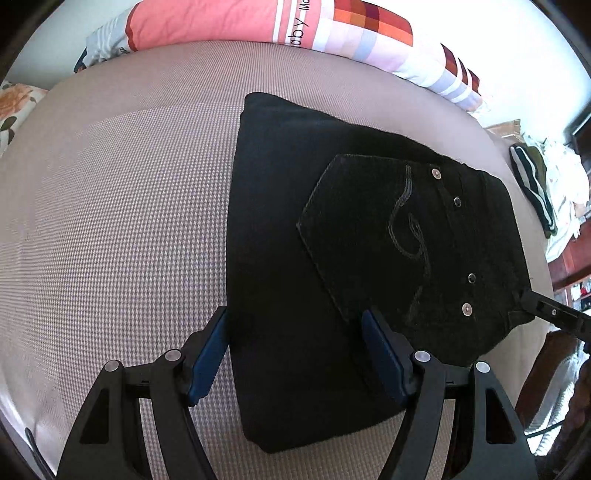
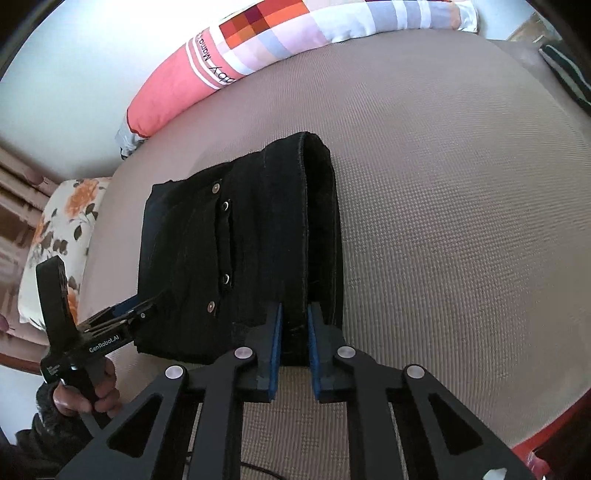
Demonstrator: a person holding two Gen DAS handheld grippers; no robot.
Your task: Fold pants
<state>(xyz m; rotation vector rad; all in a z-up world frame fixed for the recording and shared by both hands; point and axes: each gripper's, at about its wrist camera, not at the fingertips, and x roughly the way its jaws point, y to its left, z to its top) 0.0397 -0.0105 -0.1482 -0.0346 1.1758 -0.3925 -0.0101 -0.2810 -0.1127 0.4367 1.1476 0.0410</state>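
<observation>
Black pants (image 1: 332, 251) lie folded in a thick rectangle on the beige mattress (image 1: 122, 206), back pocket and rivets facing up. My left gripper (image 1: 293, 332) is open, its blue pads straddling the near left part of the stack. In the right wrist view the pants (image 2: 229, 251) show their waistband end. My right gripper (image 2: 294, 321) is shut on the waistband edge of the pants. The left gripper also shows in the right wrist view (image 2: 136, 314), held in a hand at the stack's near left corner. The right gripper's tip shows in the left wrist view (image 1: 546, 310).
A pink and checkered rolled quilt (image 1: 288, 26) lies along the far edge of the mattress. A floral pillow (image 2: 59, 243) sits at the head end. A striped dark garment (image 1: 532, 184) and clutter lie beyond the right edge of the bed.
</observation>
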